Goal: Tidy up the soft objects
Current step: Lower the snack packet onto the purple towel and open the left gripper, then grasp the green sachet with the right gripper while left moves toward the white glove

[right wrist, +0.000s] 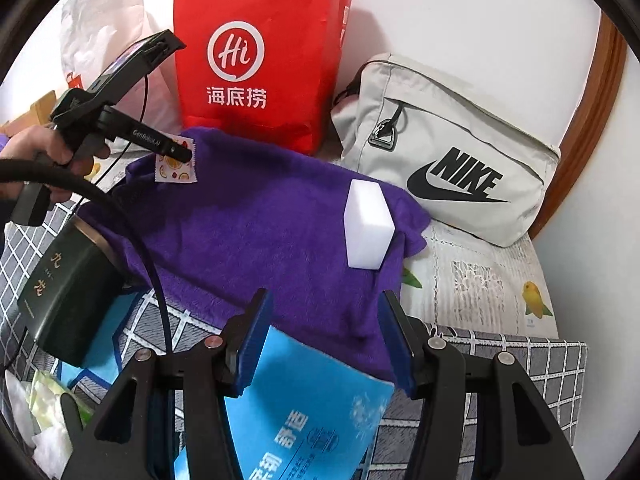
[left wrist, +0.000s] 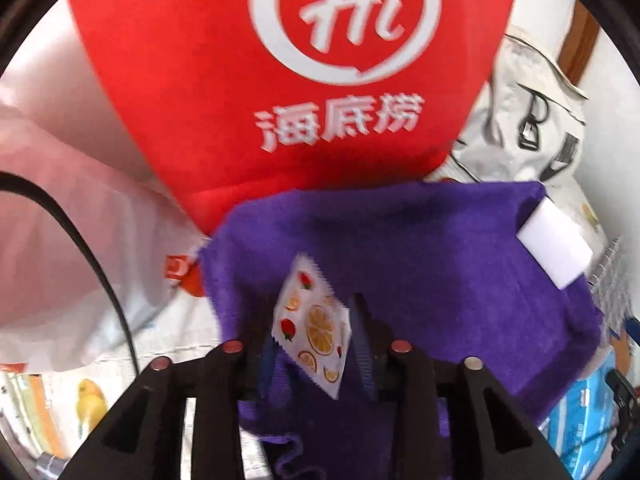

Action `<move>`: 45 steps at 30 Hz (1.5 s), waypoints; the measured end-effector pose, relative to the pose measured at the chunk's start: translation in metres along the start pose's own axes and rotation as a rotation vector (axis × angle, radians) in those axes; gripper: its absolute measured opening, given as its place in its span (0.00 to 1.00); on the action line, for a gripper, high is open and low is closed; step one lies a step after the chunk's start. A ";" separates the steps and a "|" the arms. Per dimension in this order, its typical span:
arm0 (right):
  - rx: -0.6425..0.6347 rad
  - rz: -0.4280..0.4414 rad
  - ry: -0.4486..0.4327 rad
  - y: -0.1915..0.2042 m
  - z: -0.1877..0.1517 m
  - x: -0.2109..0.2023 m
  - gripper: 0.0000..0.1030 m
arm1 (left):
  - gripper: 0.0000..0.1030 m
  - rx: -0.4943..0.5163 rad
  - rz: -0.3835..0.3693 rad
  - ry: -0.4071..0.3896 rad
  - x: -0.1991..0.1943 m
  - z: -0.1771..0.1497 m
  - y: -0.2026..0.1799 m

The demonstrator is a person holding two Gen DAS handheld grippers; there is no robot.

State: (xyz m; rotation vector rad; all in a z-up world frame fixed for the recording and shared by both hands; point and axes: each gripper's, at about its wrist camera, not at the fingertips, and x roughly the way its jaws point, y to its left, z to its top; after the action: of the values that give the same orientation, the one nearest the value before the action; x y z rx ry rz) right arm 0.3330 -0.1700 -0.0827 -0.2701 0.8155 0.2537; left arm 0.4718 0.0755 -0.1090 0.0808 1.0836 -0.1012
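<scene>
A home – shopping bag (right wrist: 256,60), backpack (right wrist: 448,152), patterned tablecloth (right wrist: 480,280).

A deep purple towel (right wrist: 256,224) is seen, with a plain white sponge block (right wrist: 369,225) and a white sachet (left wrist: 310,330) printed with orange slices and strawberries (serrated edges). The paper bag (right wrist: 256,60) is coloured red with white lettering; the pale grey bag (right wrist: 448,148) is marked in black.
</scene>
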 end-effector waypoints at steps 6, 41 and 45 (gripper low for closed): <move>0.027 0.018 -0.007 0.000 -0.011 -0.015 0.53 | 0.52 0.012 0.057 -0.028 -0.024 -0.009 0.004; 0.052 0.195 0.062 0.071 -0.139 -0.095 0.26 | 0.52 -0.135 -0.033 -0.101 -0.159 -0.271 -0.035; 0.026 0.155 0.057 0.073 -0.146 -0.085 0.12 | 0.52 -0.141 -0.031 -0.092 -0.161 -0.290 -0.037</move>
State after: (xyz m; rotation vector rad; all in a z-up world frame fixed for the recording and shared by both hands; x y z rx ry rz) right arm 0.1545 -0.1605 -0.1254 -0.1903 0.8968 0.3819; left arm 0.1380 0.0792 -0.1024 -0.0668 0.9979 -0.0553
